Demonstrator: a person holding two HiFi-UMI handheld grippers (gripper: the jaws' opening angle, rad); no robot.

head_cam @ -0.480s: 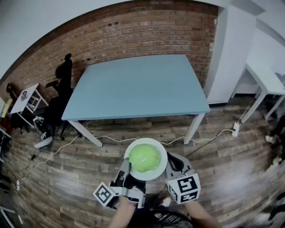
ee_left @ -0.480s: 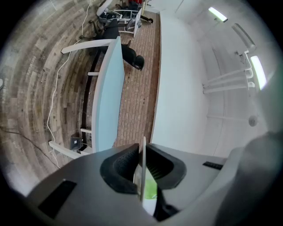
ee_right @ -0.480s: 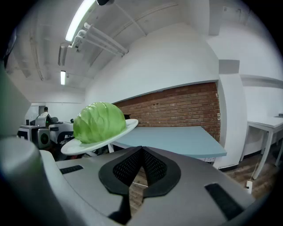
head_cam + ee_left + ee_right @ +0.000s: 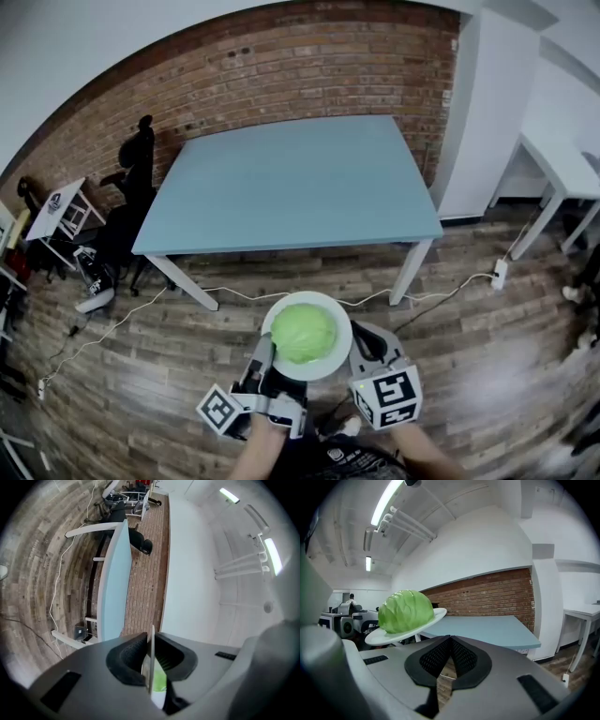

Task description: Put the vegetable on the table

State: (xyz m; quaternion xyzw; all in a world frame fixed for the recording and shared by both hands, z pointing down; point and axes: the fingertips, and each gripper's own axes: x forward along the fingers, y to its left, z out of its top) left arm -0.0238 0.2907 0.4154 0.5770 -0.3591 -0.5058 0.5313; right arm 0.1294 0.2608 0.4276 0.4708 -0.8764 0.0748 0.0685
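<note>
As left gripper clamps the plate, round, veined, pale-green cabbage

Left gripper: I hold it low and near, left of centre. Its jaws are clamped on the near-left rim of the plate, which stands edge-on between the pads. Right gripper: close on the right, jaws closed tip to tip, nothing between them. My left forearm and right forearm enter from the near edge.
</note>
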